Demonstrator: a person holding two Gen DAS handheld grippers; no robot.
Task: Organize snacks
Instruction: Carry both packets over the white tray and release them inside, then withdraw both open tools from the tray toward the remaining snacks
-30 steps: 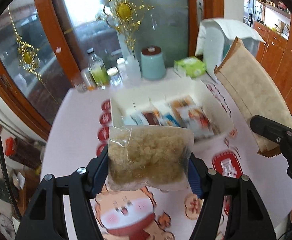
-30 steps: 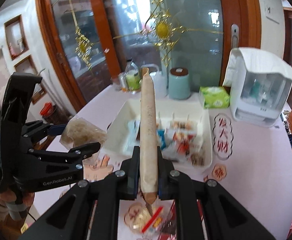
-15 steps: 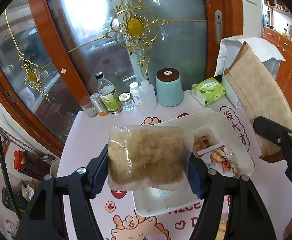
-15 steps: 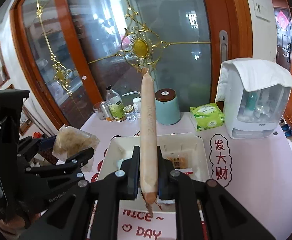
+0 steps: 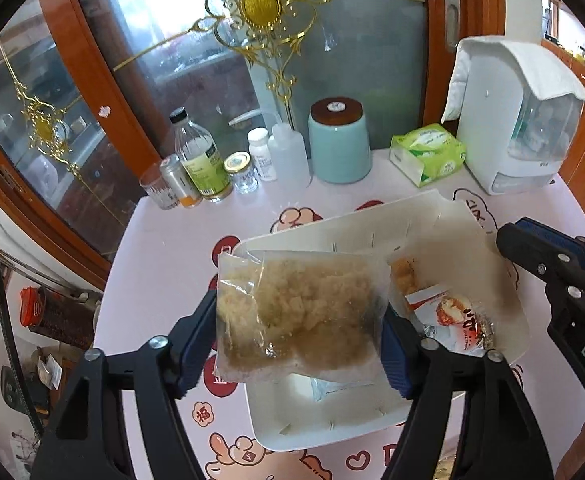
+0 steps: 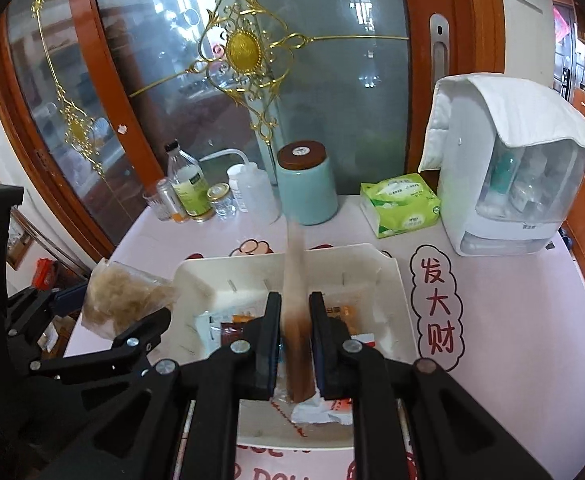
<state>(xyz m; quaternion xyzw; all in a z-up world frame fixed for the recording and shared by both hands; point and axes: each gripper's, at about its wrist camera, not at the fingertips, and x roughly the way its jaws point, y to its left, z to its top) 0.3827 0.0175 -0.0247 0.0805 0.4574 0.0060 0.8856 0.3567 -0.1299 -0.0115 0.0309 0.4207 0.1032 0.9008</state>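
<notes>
Since the earlier frames both grippers have travelled over the white tray (image 5: 504,344), which now fills the space beneath them instead of lying ahead.

In the left wrist view, the left gripper (image 5: 298,346) has its jaws opening around a clear plastic bag of pale, crumbly snack (image 5: 298,312); the bag is crinkled and glossy, its contents shredded and tan, and it hangs tilted between the blue pads (image 5: 196,344), above the tray's left half. Whether the pads touch it cannot be told. Inside the tray lies an orange-and-white snack packet (image 5: 452,322). The right gripper's black finger (image 5: 540,256) reaches in from the right edge.

In the right wrist view, the right gripper (image 6: 295,340) is clenched on a flat brown paper pouch (image 6: 297,312), seen edge-on, upright and motion-blurred, over the tray's middle. The tray is rigid, smooth, with raised walls and rounded corners, holding several foil packets (image 6: 228,326). At the left, the left gripper's black arm carries the clear bag just outside the tray's left wall. Behind stand a teal canister (image 6: 306,188) and a green tissue pack (image 6: 400,204).
</notes>
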